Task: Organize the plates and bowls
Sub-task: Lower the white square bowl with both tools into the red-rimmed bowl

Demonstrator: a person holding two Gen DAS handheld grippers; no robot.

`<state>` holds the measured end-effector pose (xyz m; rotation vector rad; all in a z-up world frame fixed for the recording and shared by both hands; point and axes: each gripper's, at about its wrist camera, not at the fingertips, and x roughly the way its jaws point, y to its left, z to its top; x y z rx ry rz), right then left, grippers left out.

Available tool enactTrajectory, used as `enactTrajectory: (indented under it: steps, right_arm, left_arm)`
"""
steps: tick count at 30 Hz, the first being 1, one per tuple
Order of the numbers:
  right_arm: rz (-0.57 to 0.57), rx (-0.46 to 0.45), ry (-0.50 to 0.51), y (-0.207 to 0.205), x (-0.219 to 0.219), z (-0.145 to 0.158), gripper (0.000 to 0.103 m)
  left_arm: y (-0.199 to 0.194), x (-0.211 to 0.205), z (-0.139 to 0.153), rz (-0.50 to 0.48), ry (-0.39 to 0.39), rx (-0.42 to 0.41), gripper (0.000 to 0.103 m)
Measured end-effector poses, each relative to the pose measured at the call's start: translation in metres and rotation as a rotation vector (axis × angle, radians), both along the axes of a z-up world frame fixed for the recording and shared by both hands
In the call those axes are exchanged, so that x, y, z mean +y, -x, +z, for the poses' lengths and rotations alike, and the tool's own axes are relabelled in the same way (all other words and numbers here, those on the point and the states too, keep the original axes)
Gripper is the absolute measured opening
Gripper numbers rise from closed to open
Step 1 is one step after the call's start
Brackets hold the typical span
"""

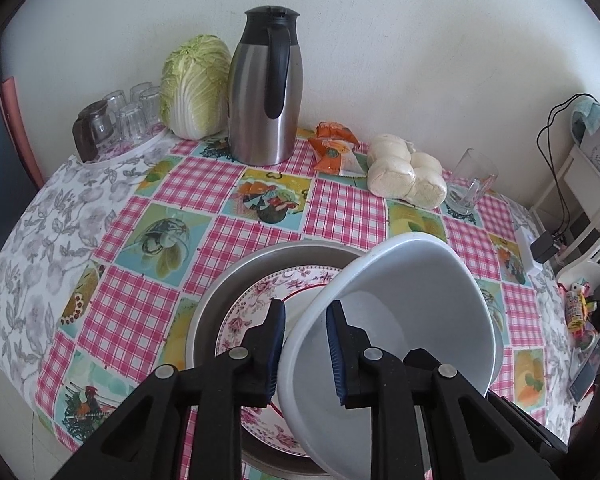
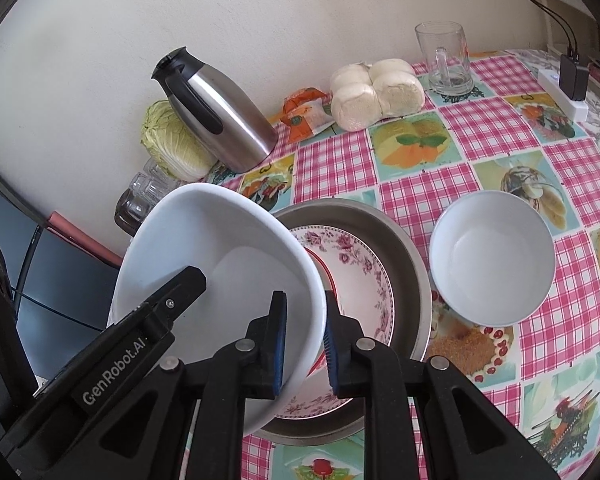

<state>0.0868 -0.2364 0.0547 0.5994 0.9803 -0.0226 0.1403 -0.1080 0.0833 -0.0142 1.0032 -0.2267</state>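
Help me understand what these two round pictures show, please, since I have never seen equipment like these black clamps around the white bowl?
There is no robot here: a person holds a two-finger clamp in each hand, and a fisheye camera on each clamp looks forward along its fingers. One picture comes from the left gripper, the other from the right gripper.

Both grippers straddle the rim of the same large white bowl, one finger inside and one outside. The bowl is tilted over a floral plate that lies in a metal pan.

All this sits on a checked tablecloth. A smaller white bowl stands beside the pan. Farther back are a steel thermos jug, a cabbage, a bag of buns, an orange snack packet and a glass mug.
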Motion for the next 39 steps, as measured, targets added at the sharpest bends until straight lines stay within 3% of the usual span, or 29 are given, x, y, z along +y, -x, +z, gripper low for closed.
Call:
enactTrajectory:
  steps: [12,18,39]
  right_arm:
    - [0.013,0.060,-0.012,-0.005,0.001,-0.010,0.026]
    - [0.014,0.065,-0.023,-0.005,-0.001,-0.010,0.030]
    - [0.029,0.037,-0.037,-0.003,0.000,-0.003,0.034]
  left_arm:
    - [-0.008,0.004,-0.018,0.013,-0.001,0.067,0.025]
    - [-0.013,0.010,-0.020,0.041,-0.005,0.072,0.039]
    - [-0.012,0.013,-0.013,0.045,0.026,0.060,0.039]
